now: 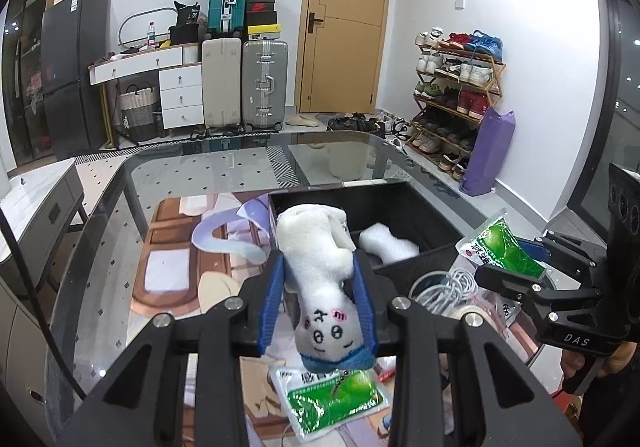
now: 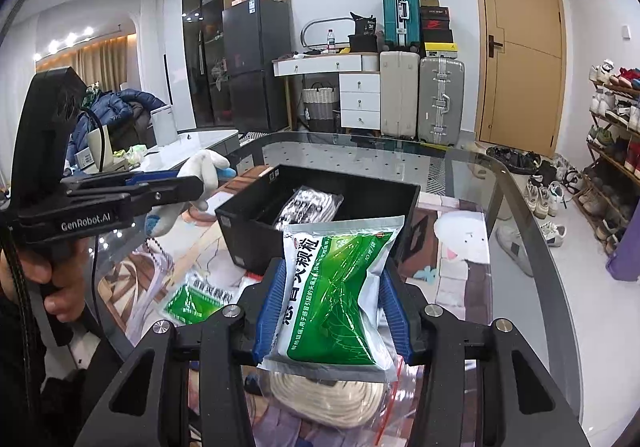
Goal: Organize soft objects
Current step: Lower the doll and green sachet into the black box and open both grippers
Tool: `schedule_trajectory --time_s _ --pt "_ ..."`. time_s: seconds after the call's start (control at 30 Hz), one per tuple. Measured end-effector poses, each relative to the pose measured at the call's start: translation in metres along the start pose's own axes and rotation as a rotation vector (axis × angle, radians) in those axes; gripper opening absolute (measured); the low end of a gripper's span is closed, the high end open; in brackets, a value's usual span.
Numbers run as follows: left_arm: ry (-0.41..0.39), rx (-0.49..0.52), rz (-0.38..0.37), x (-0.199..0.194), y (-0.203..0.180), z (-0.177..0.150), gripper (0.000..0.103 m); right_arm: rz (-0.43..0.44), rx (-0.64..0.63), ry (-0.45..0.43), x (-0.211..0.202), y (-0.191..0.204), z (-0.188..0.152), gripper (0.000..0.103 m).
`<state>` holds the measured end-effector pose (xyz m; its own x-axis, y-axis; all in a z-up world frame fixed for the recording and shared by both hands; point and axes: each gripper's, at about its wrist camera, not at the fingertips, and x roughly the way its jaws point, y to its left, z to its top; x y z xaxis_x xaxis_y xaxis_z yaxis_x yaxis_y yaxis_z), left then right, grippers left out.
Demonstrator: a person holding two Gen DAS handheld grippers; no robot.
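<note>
Two views. In the left wrist view: left gripper (image 1: 320,279) closed on white plush toy (image 1: 320,279), blue pads (image 1: 272,299) pressing both sides of its body, embroidered face turned toward the camera, blue collar at 6 o'clock. Behind the toy, at 1 o'clock, black bin (image 1: 404,203) on the glass table (image 1: 180,171), with a white foam piece (image 1: 388,245) inside. Below the toy, at 6 o'clock, a second green-and-white sachet (image 1: 336,403) flat on the mat. At 3 o'clock, right gripper (image 1: 516,267) clamping green medicine sachet (image 1: 500,243), above a coil of white cable (image 1: 452,283).

In the right wrist view: right gripper (image 2: 332,307) closed on the green medicine sachet (image 2: 336,287), held upright just in front of the black bin (image 2: 248,223). Inside the bin, a silver packet (image 2: 308,205). At 9 o'clock, left gripper (image 2: 188,183) holding the plush toy (image 2: 200,171), left of the bin. At 6 o'clock, a beige rope coil in a clear bag (image 2: 328,399).
</note>
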<state>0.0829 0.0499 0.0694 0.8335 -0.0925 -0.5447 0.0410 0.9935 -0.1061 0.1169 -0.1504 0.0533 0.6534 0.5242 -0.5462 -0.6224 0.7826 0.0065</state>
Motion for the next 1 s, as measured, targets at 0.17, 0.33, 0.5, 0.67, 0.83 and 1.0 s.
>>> schedule_trajectory --time_s 0.17,0.33,0.5,0.67,0.83,1.0 --pt "-0.007 -0.004 -0.015 0.007 0.002 0.011 0.032 0.002 0.001 0.024 0.010 -0.002 0.019 0.047" --pt "-0.006 -0.005 -0.014 0.018 0.002 0.020 0.032 0.009 0.011 0.036 0.022 -0.006 0.033 0.047" --pt "0.004 0.003 -0.016 0.029 0.000 0.026 0.032 0.005 0.026 0.060 0.037 -0.012 0.044 0.047" --pt "0.023 0.013 -0.014 0.044 -0.005 0.030 0.032 0.014 0.043 0.086 0.053 -0.018 0.049 0.047" --pt "0.053 0.017 -0.013 0.064 -0.008 0.032 0.032 0.019 0.053 0.110 0.067 -0.021 0.051 0.047" --pt "0.079 0.016 0.004 0.080 -0.005 0.031 0.032 0.013 0.043 0.127 0.083 -0.019 0.055 0.047"
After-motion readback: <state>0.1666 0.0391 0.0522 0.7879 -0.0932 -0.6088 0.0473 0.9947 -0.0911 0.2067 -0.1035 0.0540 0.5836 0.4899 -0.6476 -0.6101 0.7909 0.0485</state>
